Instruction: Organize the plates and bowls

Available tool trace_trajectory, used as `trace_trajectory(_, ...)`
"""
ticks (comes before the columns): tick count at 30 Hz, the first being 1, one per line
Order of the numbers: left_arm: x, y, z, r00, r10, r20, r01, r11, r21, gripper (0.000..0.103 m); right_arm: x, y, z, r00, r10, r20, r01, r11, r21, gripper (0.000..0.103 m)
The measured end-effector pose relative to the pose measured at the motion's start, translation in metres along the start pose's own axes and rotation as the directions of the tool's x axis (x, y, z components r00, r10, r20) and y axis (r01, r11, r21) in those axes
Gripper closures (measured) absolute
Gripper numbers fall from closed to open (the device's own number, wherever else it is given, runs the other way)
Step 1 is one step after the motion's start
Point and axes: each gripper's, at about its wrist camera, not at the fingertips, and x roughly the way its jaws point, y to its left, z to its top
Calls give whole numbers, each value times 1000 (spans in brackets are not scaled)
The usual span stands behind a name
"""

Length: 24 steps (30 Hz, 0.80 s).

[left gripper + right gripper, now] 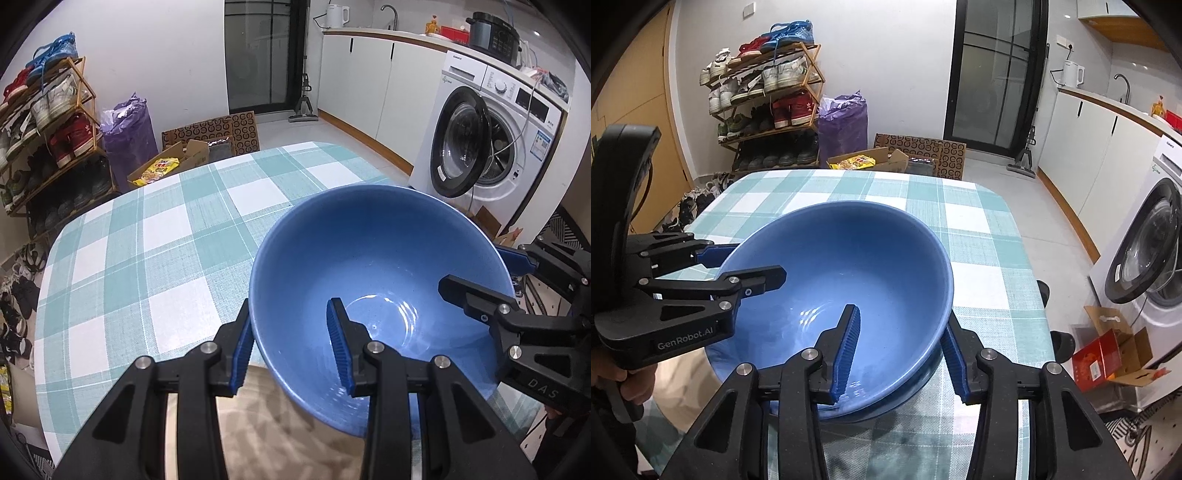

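Blue bowl (369, 266) with rim between both grippers' jaws, left (291, 347) clamped, right (905, 354) loosened

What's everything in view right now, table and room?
blue bowl: one, blue, at the table's near edge
table: one, teal-and-white check cloth, centre
shoe rack: one, wooden, full of shoes, by the far wall
purple bag: one, purple, beside the shoe rack
cardboard boxes: several, brown, on the floor past the table
washing machine: one, white, door open, right side
kettle: one, white, on the counter
left gripper: one, black with blue pads, clamped on the bowl's rim
right gripper: one, black with blue pads, astride the opposite rim, open
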Motion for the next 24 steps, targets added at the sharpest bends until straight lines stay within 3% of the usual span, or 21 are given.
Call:
trace_trajectory(13, 9, -6, -4, 1000, 6, -17, -6, 999, 49, 61, 3, -4, -4, 999, 32, 13, -32, 999, -13, 48)
trace_trajectory(17, 10, -4, -5, 999, -20, -28, 21, 998, 51, 55, 0, -6, -6, 997, 72, 16, -72, 997, -6, 35)
trace_trajectory(24, 18, -2, -9, 998, -7, -59, 11, 998, 58, 50, 0, -11, -8, 995, 101, 13, -102, 995, 11, 35)
